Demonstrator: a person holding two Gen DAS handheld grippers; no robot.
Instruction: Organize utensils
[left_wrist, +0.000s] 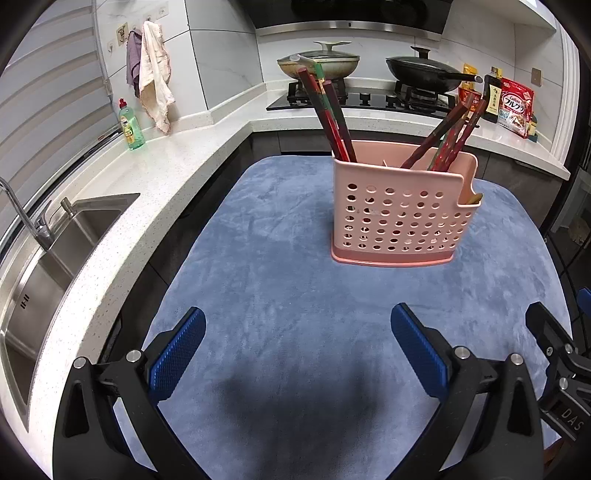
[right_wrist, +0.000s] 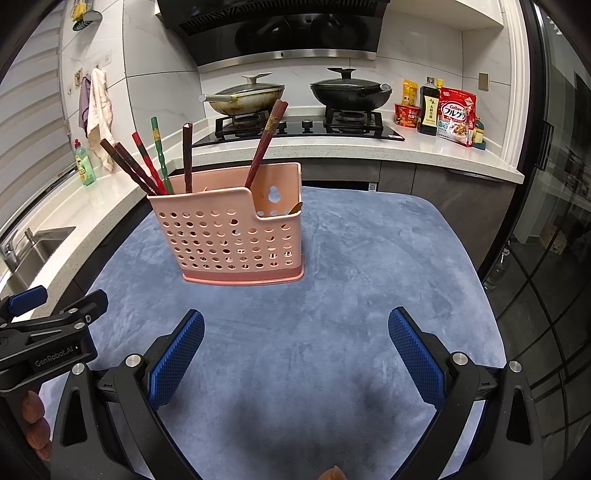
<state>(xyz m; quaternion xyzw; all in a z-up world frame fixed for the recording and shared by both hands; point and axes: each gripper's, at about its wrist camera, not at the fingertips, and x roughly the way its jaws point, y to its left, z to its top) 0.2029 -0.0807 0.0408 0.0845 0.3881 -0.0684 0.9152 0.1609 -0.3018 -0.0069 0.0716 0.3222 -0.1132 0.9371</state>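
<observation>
We hold our left gripper (left_wrist: 297, 350) and our right gripper (right_wrist: 295, 350) spread wide with nothing in them, their bumpy blue pads above the soft blue mat (right_wrist: 332, 295), where the pink holey basket (right_wrist: 231, 240) stands full of long red chopsticks (right_wrist: 264, 144).

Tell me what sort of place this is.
A home kitchen, most likely. A black gas hob carries a lidded black wok, a stainless steel sink is set into the white speckled countertop, and a pink perforated plastic utensil holder holds chopsticks.
</observation>
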